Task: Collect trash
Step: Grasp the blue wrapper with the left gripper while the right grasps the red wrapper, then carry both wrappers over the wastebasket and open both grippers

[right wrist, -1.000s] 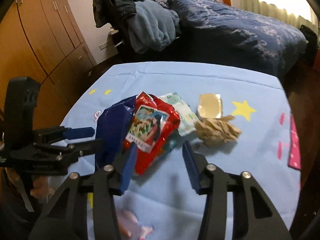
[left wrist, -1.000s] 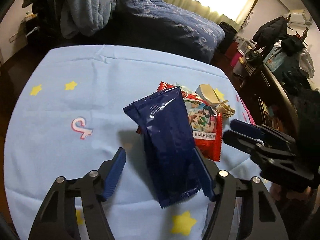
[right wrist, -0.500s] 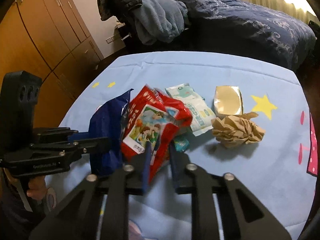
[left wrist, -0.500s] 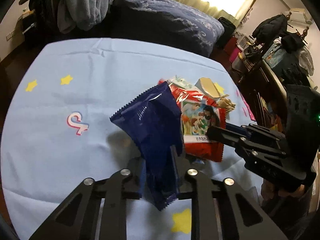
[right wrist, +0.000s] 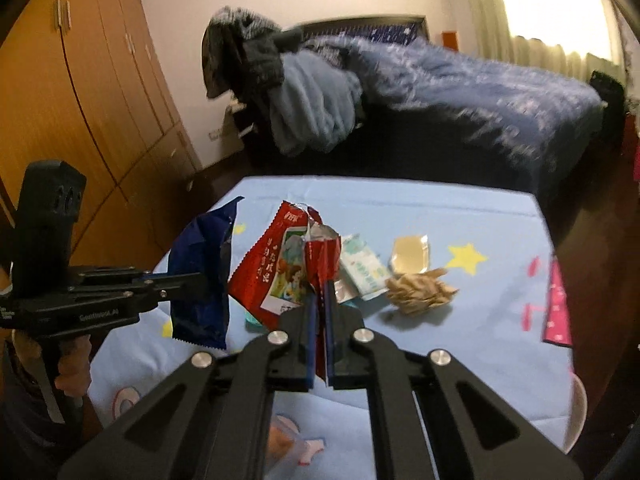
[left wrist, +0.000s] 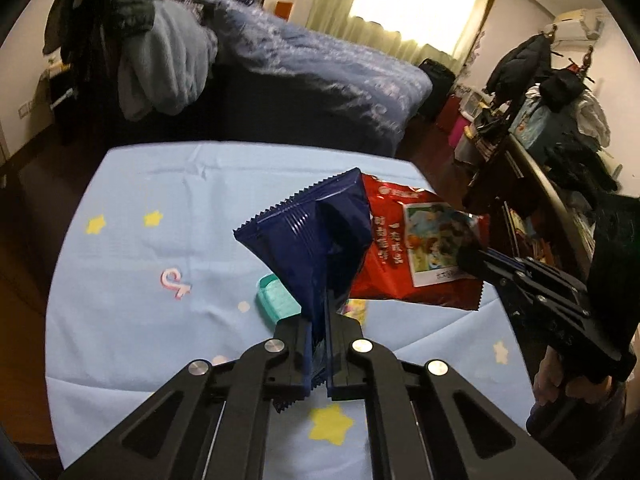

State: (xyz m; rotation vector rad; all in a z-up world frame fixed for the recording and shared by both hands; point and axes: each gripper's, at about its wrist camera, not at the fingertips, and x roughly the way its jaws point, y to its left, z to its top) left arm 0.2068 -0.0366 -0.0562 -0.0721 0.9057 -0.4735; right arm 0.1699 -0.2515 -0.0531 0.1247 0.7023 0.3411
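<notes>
My left gripper (left wrist: 319, 312) is shut on a dark blue snack wrapper (left wrist: 308, 236) and holds it above the light blue tablecloth (left wrist: 160, 216). My right gripper (right wrist: 319, 292) is shut on a red snack wrapper (right wrist: 276, 268), also lifted off the cloth. The red wrapper shows in the left wrist view (left wrist: 416, 256), and the blue one in the right wrist view (right wrist: 204, 276). On the table lie a teal packet (left wrist: 276, 300), a white and green tissue pack (right wrist: 362, 266), a square foil packet (right wrist: 411, 254) and a crumpled brown paper ball (right wrist: 420, 292).
A bed with a dark blue cover (left wrist: 328, 76) stands behind the table. Wooden wardrobes (right wrist: 80, 92) are to the left. A cluttered desk and hung clothes (left wrist: 560, 128) are to the right. A pink cloth (right wrist: 558, 308) lies at the table's right edge.
Both grippers closed from open onto their wrappers, the left on the blue, the right on the red. Both have lifted the wrappers off the table, uncovering a teal packet beneath.
</notes>
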